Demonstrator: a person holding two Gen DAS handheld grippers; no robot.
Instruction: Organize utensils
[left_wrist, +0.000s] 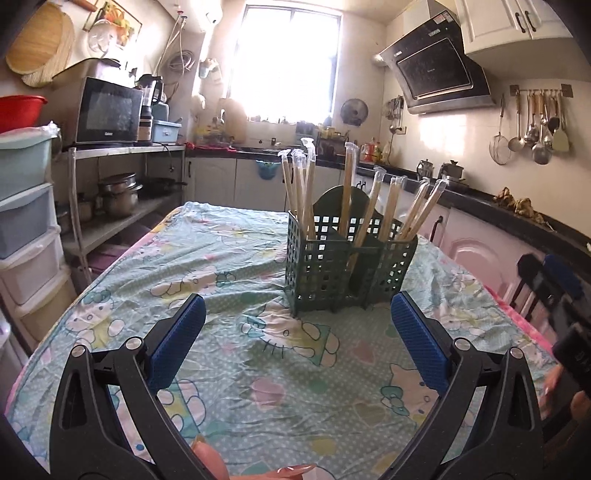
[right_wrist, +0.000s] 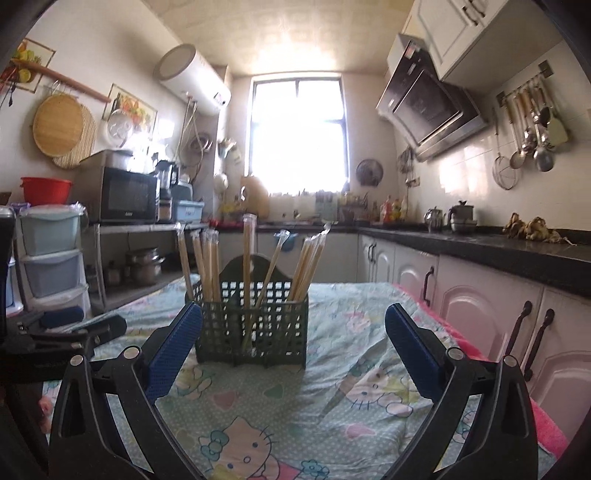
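- My left tongs (left_wrist: 298, 314) hang over the counter (left_wrist: 229, 369) with their blue pads spread wide apart, gripping nothing
- My right tongs (right_wrist: 293, 326) are likewise spread apart, gripping nothing
- A dark green utensil holder (left_wrist: 332, 266) stands upright on the counter's cartoon-cat cloth, just ahead of both tongs
- Wrapped chopsticks (left_wrist: 297, 192) stand in its compartments, leaning outward, tips up

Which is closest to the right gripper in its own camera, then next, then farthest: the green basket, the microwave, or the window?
From the right gripper:
1. Green basket, just ahead on the table.
2. Microwave, on the left shelf.
3. Window, on the far wall.
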